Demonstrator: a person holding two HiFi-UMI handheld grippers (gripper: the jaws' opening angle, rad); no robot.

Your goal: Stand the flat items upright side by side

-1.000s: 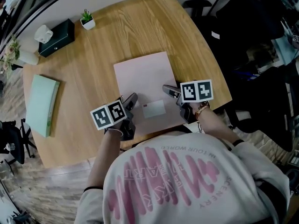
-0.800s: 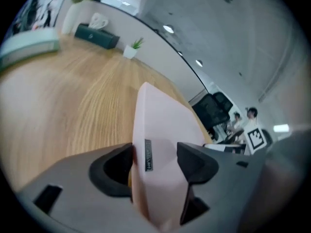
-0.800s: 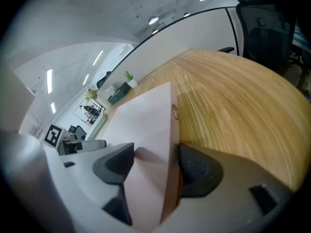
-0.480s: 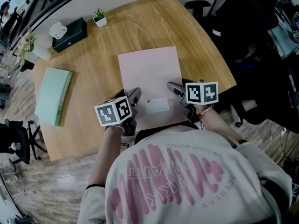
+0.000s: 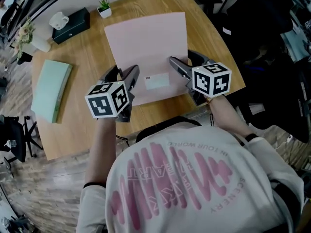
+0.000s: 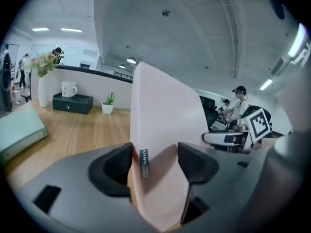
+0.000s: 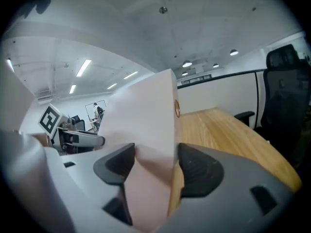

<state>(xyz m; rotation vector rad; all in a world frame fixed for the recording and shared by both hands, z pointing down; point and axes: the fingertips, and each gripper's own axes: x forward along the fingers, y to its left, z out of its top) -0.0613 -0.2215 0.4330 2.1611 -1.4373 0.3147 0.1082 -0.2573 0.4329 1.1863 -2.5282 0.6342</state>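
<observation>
Head camera looked steeply down past the shoulders onto the bench point(image 5: 73, 123), cameras on left tongs point(image 6: 155, 152) and right tongs point(image 7: 156, 154) sat close behind their jaws, facing across it, all three shared the pink folder point(image 5: 146, 42).

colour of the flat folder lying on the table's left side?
The folder is pale mint green; the head view shows it best.

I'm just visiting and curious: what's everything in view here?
Raised folder: one, pink, tilted up above the table's middle.
Flat folder: one, pale green, table's left side.
Box: one, black, far left corner.
Mug: one, white, on the box.
Potted plant: one, green, beside the box.
Vase: one, white, holding flowers, left of the box.
Table: one, light wood.
Left gripper: one, grey, fingers have just been closing on the folder's left edge.
Right gripper: one, grey, fingers clamp its right edge.
</observation>
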